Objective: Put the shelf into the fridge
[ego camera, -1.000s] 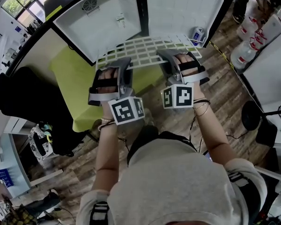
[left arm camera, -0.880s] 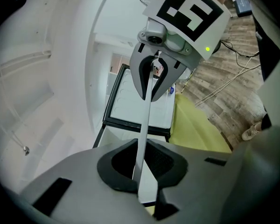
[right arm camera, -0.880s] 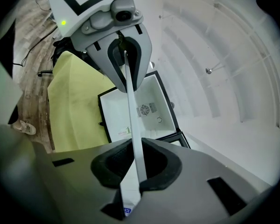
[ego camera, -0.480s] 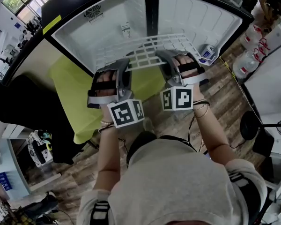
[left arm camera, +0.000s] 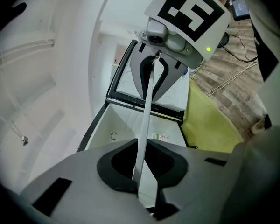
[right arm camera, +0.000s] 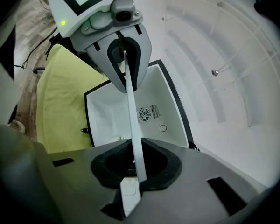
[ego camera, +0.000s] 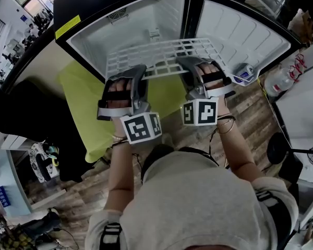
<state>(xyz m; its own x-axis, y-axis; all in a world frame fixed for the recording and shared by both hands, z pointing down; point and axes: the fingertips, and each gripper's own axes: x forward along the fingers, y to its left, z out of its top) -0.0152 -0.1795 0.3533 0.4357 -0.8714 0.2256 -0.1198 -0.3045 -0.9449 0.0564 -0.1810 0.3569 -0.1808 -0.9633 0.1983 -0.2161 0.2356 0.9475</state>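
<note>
Our two grippers, left gripper [ego camera: 139,72] and right gripper [ego camera: 187,62], each clamp the near edge of the one white wire-grid shelf [ego camera: 161,51]. It hangs level at the mouth of the one open black-framed, white-lined fridge [ego camera: 120,35]. We should hold both hands even and slide it straight in.

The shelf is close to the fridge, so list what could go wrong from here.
1. The left gripper and right gripper pinch only the shelf's near edge; its far end may dip or twist.
2. The shelf's right side overlaps the fridge's frame and open door; it may snag there.
</note>
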